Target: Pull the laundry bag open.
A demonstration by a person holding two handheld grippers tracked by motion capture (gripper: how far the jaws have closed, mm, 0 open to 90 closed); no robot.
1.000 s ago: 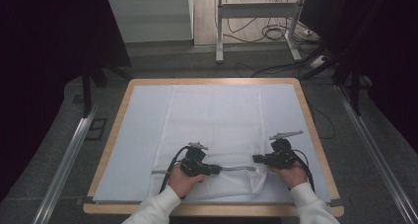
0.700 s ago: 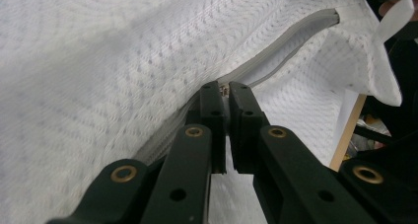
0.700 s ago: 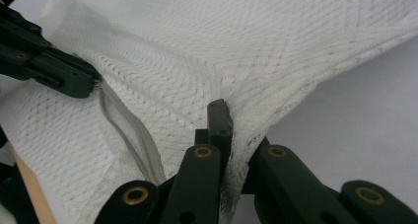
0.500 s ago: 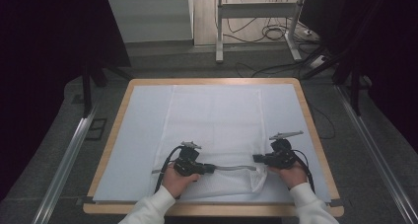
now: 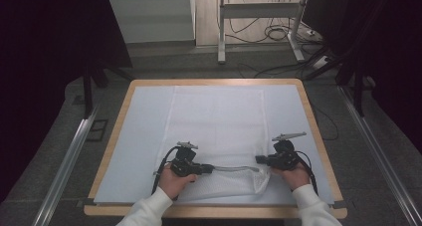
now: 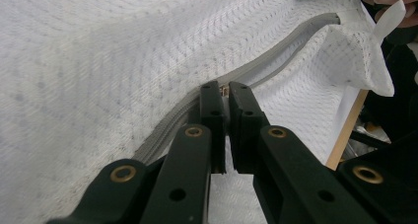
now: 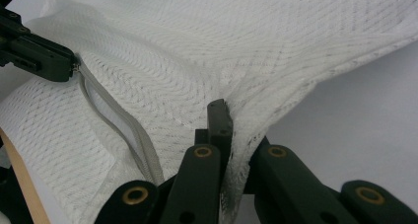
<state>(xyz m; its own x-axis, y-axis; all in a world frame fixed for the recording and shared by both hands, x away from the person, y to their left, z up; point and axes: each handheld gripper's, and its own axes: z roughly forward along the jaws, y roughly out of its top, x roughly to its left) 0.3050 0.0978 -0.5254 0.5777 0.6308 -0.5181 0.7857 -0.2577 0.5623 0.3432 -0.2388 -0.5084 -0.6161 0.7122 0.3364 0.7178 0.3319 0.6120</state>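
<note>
My left gripper (image 6: 226,93) pinches the zip pull; right gripper (image 7: 231,116) clamps the mesh bag (image 5: 224,131), lower centre of the bench (image 5: 119,111). Keep fabric taut, pull w/ the zipper (image 6: 276,54) line, slow.

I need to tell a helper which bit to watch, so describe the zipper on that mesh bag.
On the white mat covering the wooden-edged table, a white mesh laundry bag lies flat. Along its near end, between the two black tongs, runs a grey zipper: the one smooth grey strip against the white netting.
</note>
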